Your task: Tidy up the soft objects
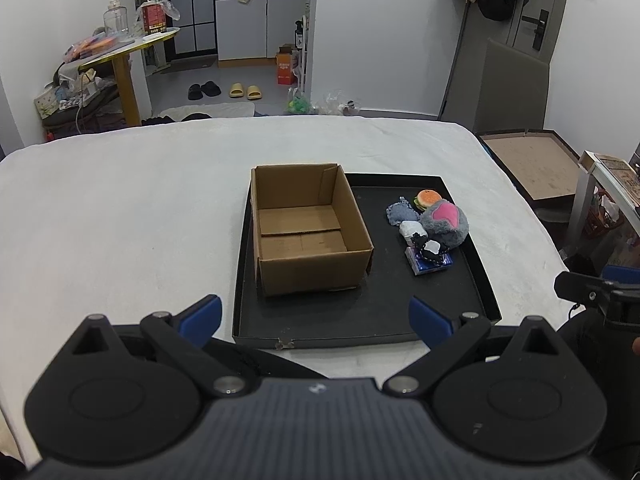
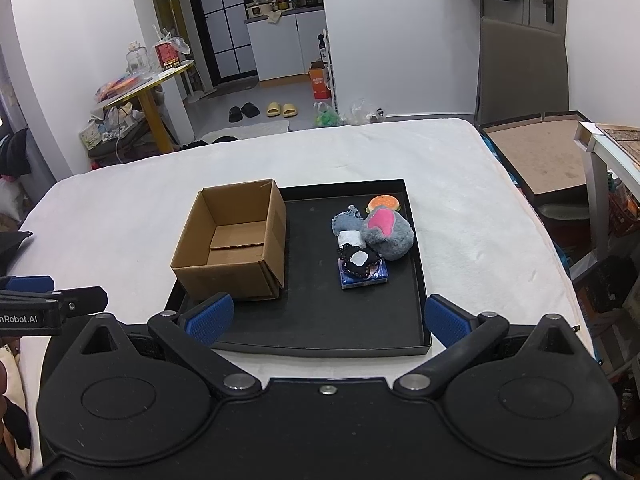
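An empty open cardboard box [image 1: 304,232] [image 2: 236,240] stands on the left part of a black tray [image 1: 360,320] [image 2: 320,320]. On the tray's right lies a heap of soft things: a grey plush with a pink patch [image 1: 448,222] [image 2: 388,232], a small burger plush [image 1: 428,199] [image 2: 384,203], a grey-blue knitted piece [image 1: 400,214] [image 2: 346,222], a black-and-white piece [image 1: 428,248] [image 2: 358,260] on a blue packet [image 1: 430,266] [image 2: 364,278]. My left gripper [image 1: 316,318] is open and empty near the tray's front edge. My right gripper [image 2: 328,320] is open and empty there too.
The tray sits on a bed with a white cover [image 1: 120,220] [image 2: 480,200]. The right gripper's side shows at the right edge of the left wrist view [image 1: 600,292]; the left gripper's side shows at the left edge of the right wrist view [image 2: 40,304]. A flat cardboard tray [image 2: 548,160] lies beside the bed.
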Demonstrator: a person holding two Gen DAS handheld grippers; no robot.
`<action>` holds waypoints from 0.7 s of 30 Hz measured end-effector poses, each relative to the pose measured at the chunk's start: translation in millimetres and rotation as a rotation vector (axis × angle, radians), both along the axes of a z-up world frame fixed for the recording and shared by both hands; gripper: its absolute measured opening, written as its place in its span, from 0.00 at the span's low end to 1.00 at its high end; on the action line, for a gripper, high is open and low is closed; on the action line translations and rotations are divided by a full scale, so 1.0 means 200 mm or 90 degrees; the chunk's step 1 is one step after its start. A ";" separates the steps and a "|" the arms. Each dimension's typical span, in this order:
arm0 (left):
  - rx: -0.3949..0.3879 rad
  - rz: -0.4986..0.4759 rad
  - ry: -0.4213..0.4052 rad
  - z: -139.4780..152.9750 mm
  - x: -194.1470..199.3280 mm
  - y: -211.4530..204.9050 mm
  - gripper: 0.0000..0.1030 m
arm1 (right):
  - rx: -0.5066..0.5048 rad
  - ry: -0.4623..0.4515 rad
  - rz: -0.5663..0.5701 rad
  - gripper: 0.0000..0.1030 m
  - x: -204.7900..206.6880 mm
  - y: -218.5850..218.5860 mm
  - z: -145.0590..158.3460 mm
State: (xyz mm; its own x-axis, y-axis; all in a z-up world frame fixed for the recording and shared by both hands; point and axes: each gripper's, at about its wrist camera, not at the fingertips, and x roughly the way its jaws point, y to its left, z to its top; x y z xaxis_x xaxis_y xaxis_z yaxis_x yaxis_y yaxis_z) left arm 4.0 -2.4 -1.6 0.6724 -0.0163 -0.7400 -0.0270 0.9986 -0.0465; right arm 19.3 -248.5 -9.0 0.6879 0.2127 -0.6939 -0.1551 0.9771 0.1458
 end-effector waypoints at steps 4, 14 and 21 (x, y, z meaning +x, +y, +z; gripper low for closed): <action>-0.003 0.002 0.001 0.00 0.00 0.01 0.96 | 0.000 0.000 0.000 1.00 0.00 0.00 0.00; -0.004 0.001 0.001 0.00 0.00 0.01 0.96 | -0.001 0.000 0.000 1.00 0.00 0.00 0.00; -0.004 0.001 0.002 -0.01 0.00 0.01 0.96 | -0.003 0.000 -0.001 1.00 0.00 0.00 0.00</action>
State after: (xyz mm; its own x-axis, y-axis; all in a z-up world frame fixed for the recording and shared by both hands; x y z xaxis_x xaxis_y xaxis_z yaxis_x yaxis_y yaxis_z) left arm 3.8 -0.8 -2.6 0.6707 -0.0199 -0.7415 -0.0280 0.9982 -0.0521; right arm 19.7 -247.7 -8.3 0.6883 0.2086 -0.6948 -0.1534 0.9780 0.1416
